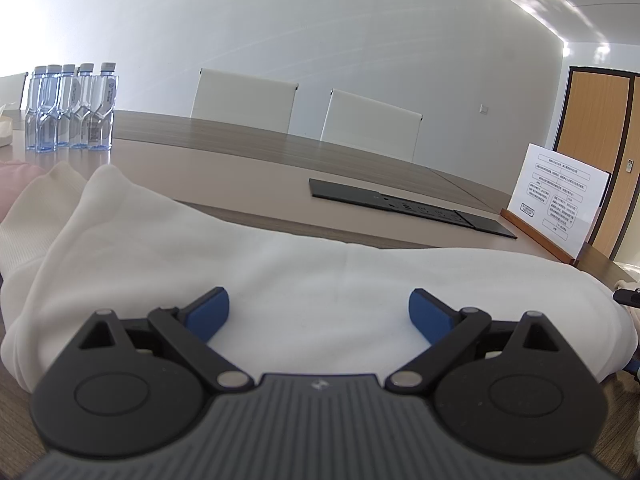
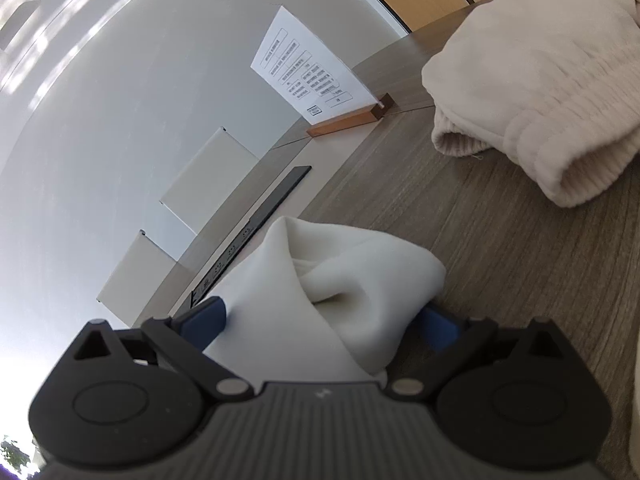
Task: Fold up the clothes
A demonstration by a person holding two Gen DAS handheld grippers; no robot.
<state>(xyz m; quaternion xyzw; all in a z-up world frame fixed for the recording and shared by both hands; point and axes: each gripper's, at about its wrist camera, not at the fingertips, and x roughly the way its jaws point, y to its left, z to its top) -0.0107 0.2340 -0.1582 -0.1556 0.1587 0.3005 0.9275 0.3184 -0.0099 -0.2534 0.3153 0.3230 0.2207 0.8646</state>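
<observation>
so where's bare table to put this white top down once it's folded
Bare wood lies between the white top and the beige sweater, and beyond the top toward the black socket strip. It is crowded by the water bottles and the paper sign.

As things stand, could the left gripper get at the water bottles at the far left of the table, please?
Probably yes. The left gripper is open and holds nothing, and only the low white garment and bare table lie between it and the water bottles.
</observation>
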